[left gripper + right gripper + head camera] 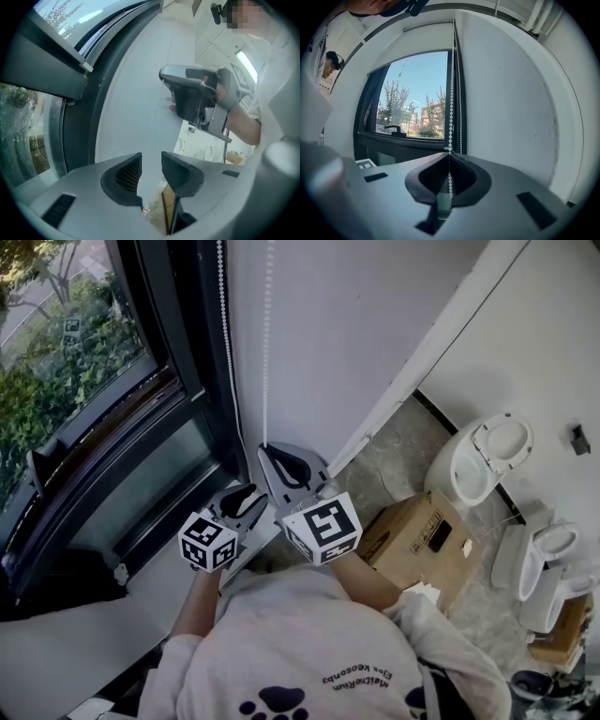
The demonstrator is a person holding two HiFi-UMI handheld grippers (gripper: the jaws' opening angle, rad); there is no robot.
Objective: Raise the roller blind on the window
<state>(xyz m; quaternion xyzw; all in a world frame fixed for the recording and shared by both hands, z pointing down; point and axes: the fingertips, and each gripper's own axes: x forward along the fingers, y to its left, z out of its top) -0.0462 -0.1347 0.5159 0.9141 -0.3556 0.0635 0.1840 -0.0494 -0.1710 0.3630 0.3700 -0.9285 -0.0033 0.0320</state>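
Bare white room, dark-framed window [75, 362] at left, glass uncovered, blind itself not made out. Bead chain [451, 93] hangs vertical along wall [328, 324] just beside frame. Right gripper [450, 157] clenched on chain, strand rising straight from jaws. Left gripper [151, 157] jaws apart, empty, just below-left of right. Cardboard box [422, 540], toilet [483, 456] well behind; nothing blocks pull.

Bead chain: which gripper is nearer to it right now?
Right. The right gripper is shut on the bead chain itself. The left gripper is open beside it, on the window side, pressing on nothing.
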